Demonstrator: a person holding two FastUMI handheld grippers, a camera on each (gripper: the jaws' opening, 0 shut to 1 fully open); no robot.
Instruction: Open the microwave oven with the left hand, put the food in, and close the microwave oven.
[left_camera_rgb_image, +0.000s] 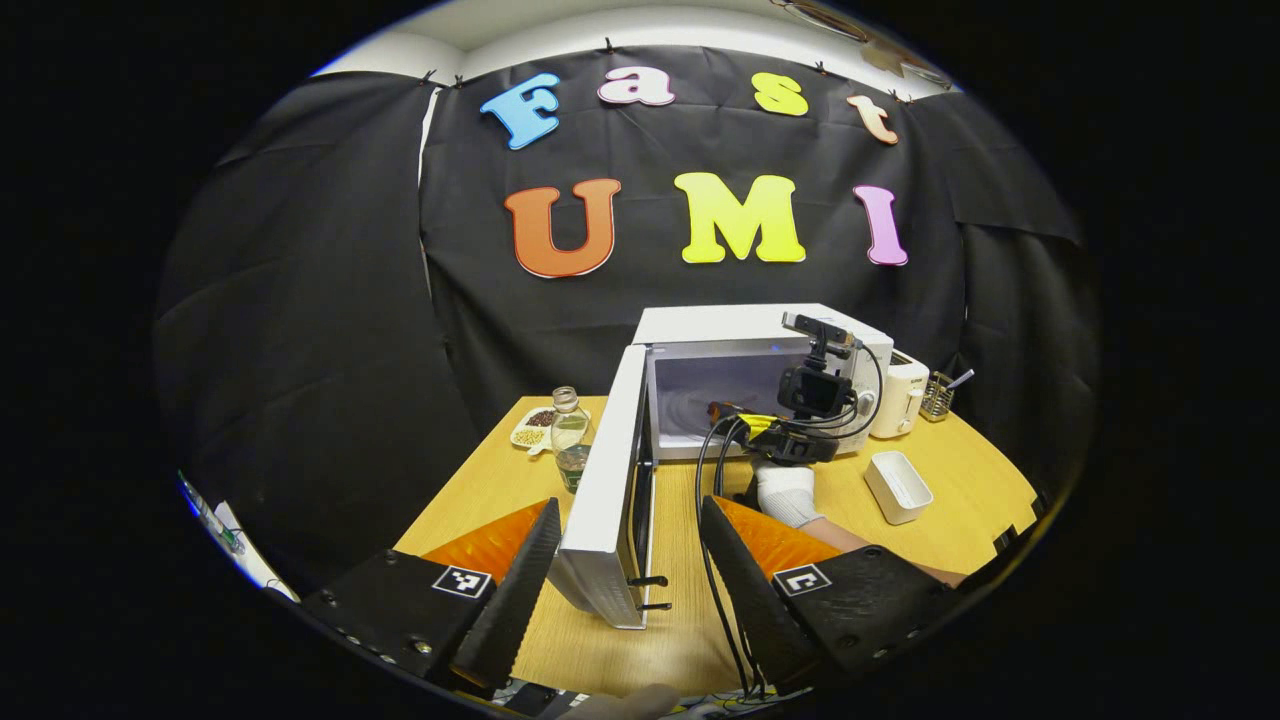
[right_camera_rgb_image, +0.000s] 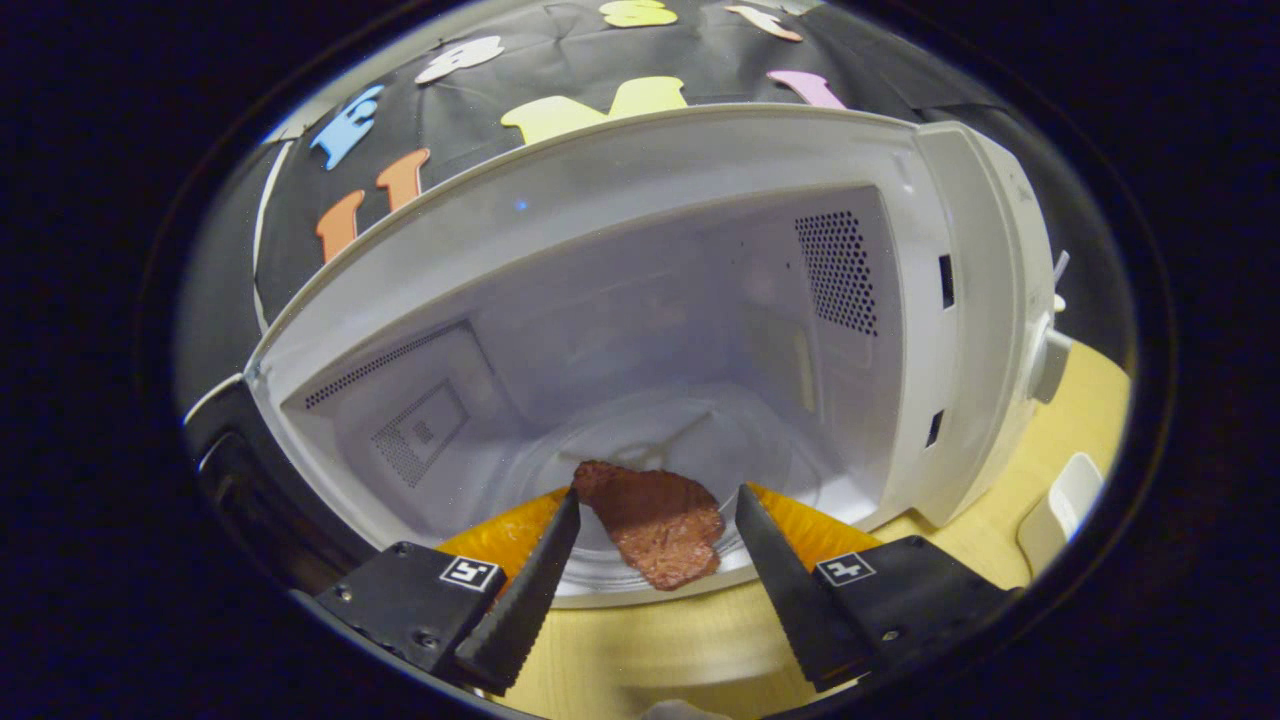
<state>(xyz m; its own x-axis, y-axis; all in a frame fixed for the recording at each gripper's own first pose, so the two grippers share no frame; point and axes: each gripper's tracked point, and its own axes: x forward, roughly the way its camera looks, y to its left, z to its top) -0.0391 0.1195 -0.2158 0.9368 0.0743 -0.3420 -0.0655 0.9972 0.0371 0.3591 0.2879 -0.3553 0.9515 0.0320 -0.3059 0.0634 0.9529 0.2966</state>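
**Microwave open, food at cavity mouth, both grippers spread**

The microwave oven (left_camera_rgb_image: 760, 380) stands on the wooden table (left_camera_rgb_image: 960, 470) against the booth's black wall. Its door (left_camera_rgb_image: 610, 480) is swung fully out toward the camera in the left gripper view, edge-on, with two latch hooks visible on its inner face low down.

Left gripper (left_camera_rgb_image: 625, 570): fingers apart. The free edge of the door stands in the gap between them; the left finger is just beside the door's outer face, but contact cannot be confirmed, and the right finger is clear of it.

Right gripper (right_camera_rgb_image: 655, 560): fingers apart, pointed into the oven cavity. In the left gripper view this same unit is seen at the cavity opening, held by a gloved hand (left_camera_rgb_image: 785, 492), with black cables trailing from it across the table.

The food (right_camera_rgb_image: 655, 525), a flat reddish-brown piece, lies at the front of the glass turntable (right_camera_rgb_image: 690, 440) inside the cavity, between the right gripper's fingers. Neither finger visibly presses on it.

Other items on the table: a clear glass bottle (left_camera_rgb_image: 568, 420) and a divided dish of grains (left_camera_rgb_image: 533, 426) left of the door; a white rectangular container (left_camera_rgb_image: 898, 486) right of the oven; a white appliance (left_camera_rgb_image: 900, 395) and a wire holder (left_camera_rgb_image: 937, 396) beside the oven's far right side.
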